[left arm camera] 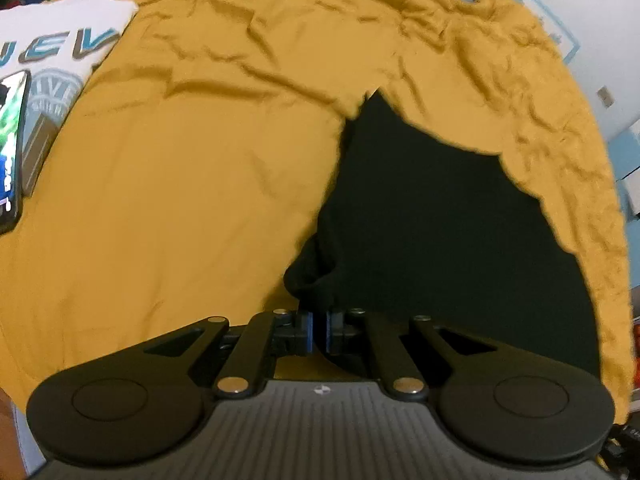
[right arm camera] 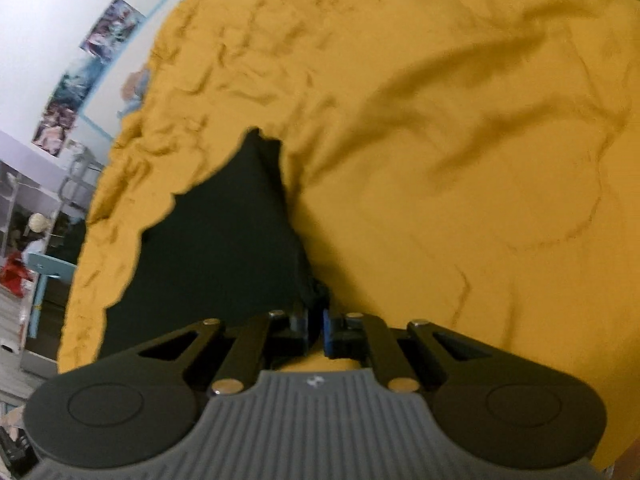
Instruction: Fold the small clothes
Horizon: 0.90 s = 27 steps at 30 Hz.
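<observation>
Both tools are pinching the dark garment (left arm camera: 432, 216): the left tool (left arm camera: 319, 330) is gripping one bunched corner, the right tool (right arm camera: 320, 330) the other. The cloth is stretching toward twelve o'clock from each, over the yellow bedspread (left arm camera: 180, 180), equally near both hands.

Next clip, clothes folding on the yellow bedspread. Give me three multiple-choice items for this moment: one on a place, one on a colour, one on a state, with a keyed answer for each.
1. Where does the phone lie in the left wrist view?
A. far left edge
B. centre
C. far right edge

2. What colour is the garment being handled?
A. white
B. black
C. red

3. How does the right tool stand?
A. wide open
B. shut on nothing
C. shut on the garment

Key: 1 A, it lies beside the printed white shirt; 2 B, dark cloth against the yellow bedspread; 3 C, black cloth is bunched between its pads.
</observation>
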{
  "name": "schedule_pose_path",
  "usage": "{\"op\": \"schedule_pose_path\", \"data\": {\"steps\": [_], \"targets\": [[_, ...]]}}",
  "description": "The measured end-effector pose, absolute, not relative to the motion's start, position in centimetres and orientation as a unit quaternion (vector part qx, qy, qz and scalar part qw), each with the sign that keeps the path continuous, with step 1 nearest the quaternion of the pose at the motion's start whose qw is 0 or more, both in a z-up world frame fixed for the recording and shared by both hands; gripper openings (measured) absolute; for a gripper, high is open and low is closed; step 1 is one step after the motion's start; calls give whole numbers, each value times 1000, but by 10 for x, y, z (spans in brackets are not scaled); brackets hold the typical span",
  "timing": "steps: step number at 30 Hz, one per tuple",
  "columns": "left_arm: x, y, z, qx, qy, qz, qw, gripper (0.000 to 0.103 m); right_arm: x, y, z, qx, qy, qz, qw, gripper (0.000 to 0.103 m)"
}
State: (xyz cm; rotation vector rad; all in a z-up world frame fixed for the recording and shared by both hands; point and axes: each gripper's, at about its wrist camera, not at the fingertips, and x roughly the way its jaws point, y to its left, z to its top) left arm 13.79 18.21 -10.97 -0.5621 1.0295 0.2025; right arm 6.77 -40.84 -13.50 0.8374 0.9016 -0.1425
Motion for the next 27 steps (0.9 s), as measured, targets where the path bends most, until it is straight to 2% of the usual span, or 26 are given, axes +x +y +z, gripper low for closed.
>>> {"op": "schedule_pose_path", "data": {"steps": [2,5,8,9,11,12,15,17,20,24,27], "targets": [[138,184,-122,-264,494,95,823,7,70,-405,-147,380,428,-71,817,0],[139,186,-138,-266,503,95,817,15,71,-405,-160,378,434,-72,815,0],[136,186,-128,-254,496,75,827,22,74,-405,-156,366,435,-64,820,0],[135,186,-123,-243,496,66,831,32,73,-405,-150,358,435,-60,824,4],[135,189,-111,-221,497,64,837,46,77,-405,-138,341,432,-56,833,11],[136,191,-103,-209,490,68,844,49,78,-407,-130,329,429,-56,839,18],[142,200,-84,-189,464,62,863,55,83,-412,-110,305,411,-56,857,22],[155,206,-74,-190,449,49,872,55,93,-416,-99,300,395,-46,867,27],[182,205,-69,-191,425,25,885,55,117,-415,-90,282,378,-29,882,28],[226,205,-76,-202,400,7,894,55,161,-411,-91,280,368,-8,887,31],[262,206,-90,-216,399,-2,891,55,196,-408,-99,282,365,5,887,37]]}}
